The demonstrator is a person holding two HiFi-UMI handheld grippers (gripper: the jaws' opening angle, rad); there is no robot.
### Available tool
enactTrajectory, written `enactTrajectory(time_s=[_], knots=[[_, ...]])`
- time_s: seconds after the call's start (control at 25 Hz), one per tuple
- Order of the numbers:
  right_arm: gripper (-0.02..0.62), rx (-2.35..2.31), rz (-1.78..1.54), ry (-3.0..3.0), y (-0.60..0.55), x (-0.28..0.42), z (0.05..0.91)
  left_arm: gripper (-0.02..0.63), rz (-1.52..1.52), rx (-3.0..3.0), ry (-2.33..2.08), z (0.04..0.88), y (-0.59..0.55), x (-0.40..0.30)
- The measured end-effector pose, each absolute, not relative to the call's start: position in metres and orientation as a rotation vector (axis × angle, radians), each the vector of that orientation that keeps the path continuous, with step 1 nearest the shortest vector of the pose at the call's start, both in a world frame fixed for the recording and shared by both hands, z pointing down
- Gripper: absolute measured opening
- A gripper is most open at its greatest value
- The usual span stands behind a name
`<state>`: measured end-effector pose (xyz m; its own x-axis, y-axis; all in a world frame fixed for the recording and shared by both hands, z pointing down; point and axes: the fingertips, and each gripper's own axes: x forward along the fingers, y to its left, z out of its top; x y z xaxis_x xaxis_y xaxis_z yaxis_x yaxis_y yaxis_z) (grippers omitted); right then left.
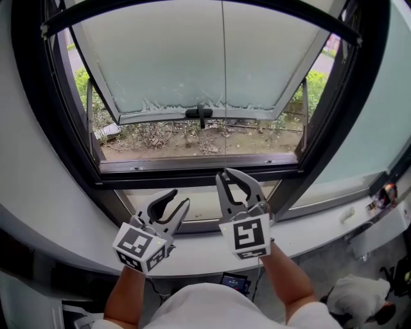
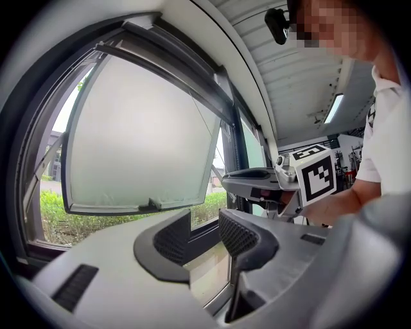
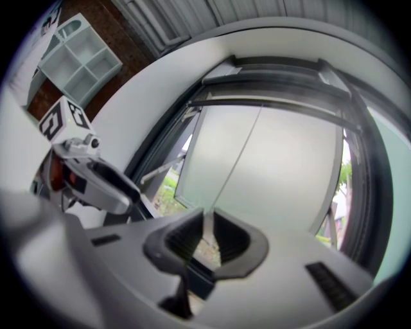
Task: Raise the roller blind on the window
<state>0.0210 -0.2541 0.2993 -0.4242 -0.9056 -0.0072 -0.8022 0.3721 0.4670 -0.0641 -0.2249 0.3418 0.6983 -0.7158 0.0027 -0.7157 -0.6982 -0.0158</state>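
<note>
Our right gripper (image 1: 226, 173) pinching the cord (image 1: 223, 77) at centre frame, our left gripper (image 1: 180, 197) gaping empty beside it, sill (image 1: 311, 228) curving across below, blind rail (image 1: 77, 20) along the top edge.

The dark-framed window (image 1: 64, 128) has its frosted sash (image 1: 167, 64) tilted outward. The blind's thin pale cord (image 1: 223, 96) runs down its middle, pinched in the right hand-held gripper (image 1: 226, 175).
</note>
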Motion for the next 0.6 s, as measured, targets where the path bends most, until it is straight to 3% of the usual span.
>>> enactTrajectory(time_s=[0.6], knots=[[0.060, 1.555, -0.725, -2.412, -0.250, 0.014, 0.254, 0.153, 0.041, -2.925, 1.202, 0.343, -0.222, -0.066]])
